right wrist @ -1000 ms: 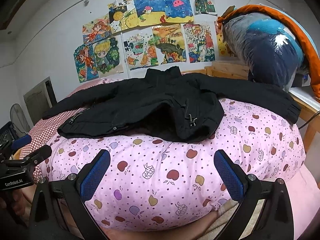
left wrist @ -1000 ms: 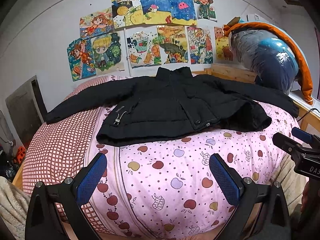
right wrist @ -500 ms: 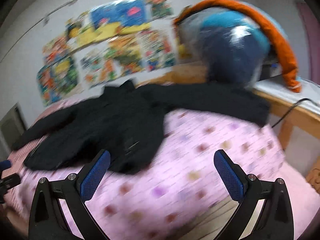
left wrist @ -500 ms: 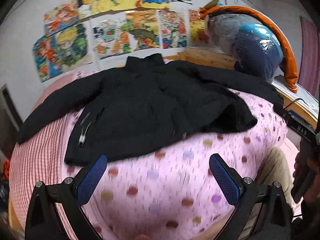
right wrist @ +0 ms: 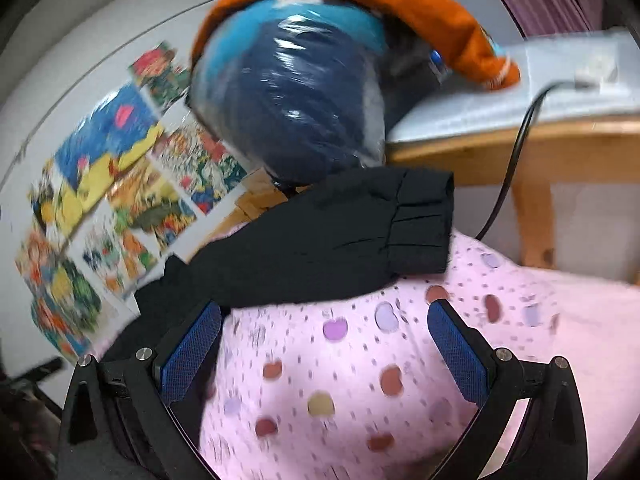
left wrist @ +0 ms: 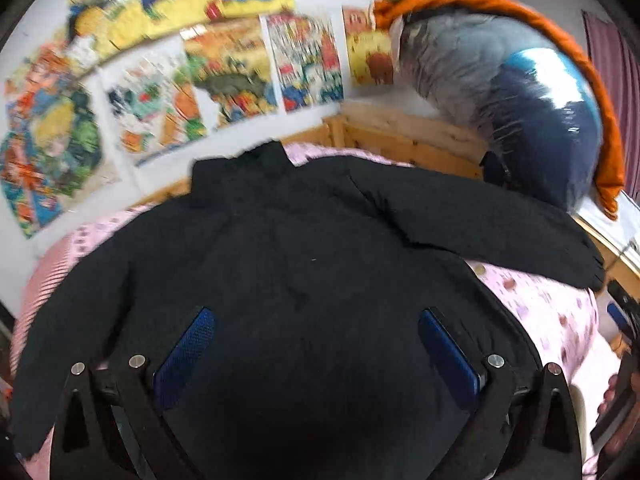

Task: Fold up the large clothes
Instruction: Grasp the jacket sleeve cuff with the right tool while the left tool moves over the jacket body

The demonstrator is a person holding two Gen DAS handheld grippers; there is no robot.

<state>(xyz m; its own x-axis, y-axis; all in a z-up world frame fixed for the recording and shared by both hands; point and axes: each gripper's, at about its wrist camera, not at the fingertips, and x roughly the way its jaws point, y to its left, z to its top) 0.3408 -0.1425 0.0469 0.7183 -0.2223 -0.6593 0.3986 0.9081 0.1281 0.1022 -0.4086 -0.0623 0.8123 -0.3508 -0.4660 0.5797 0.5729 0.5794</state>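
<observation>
A black padded jacket (left wrist: 304,264) lies spread flat on the pink apple-print quilt (left wrist: 552,300), collar toward the wall, both sleeves stretched out sideways. My left gripper (left wrist: 316,340) hovers open just above the jacket's lower body, nothing between its blue pads. In the right wrist view the jacket's right sleeve (right wrist: 328,248) ends in a ribbed cuff (right wrist: 420,224) at the quilt's edge. My right gripper (right wrist: 324,336) is open over the quilt (right wrist: 360,380), a little short of that sleeve, holding nothing.
A plastic-wrapped blue bundle (right wrist: 288,96) under an orange cloth (right wrist: 420,20) stands at the bed's head on the right. A wooden table (right wrist: 540,148) with a black cable (right wrist: 516,152) sits beside the bed. Drawings (left wrist: 160,72) cover the wall behind.
Both grippers have swept forward over the bed. The left now sits low above the jacket's body; the right swung right toward the sleeve cuff. Both stayed open.
</observation>
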